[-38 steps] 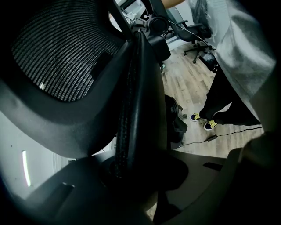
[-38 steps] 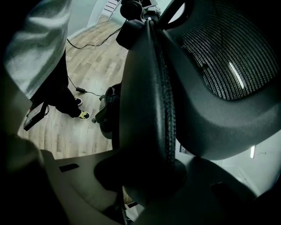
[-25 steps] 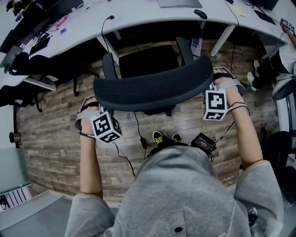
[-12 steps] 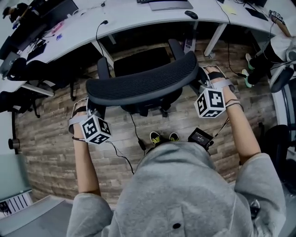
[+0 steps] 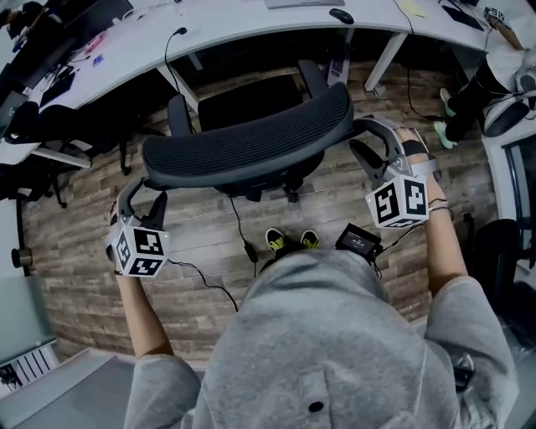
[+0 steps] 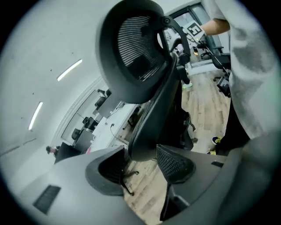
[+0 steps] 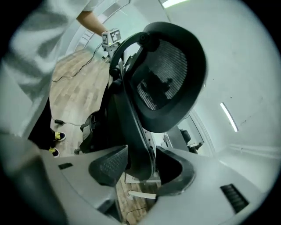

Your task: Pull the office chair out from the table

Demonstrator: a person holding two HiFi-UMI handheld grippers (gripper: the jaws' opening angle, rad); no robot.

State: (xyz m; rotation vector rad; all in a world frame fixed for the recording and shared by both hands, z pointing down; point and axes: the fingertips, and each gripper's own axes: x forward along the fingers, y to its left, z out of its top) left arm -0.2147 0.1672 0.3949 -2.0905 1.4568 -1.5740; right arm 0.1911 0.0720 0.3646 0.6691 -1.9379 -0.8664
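We are releasing: the left gripper (image 5: 142,191) and right gripper (image 5: 368,141) have just been opening, jaws spread, with the backrest ends of the office chair (image 5: 251,142) sitting between them, seemingly unpinched. The chair is standing just clear of the table (image 5: 234,29), so pulling looks finished.

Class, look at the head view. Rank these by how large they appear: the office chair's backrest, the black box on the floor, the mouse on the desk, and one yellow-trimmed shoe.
1. Chair backrest, by far the largest.
2. Black box.
3. Mouse and shoe look about alike, too close to rank.
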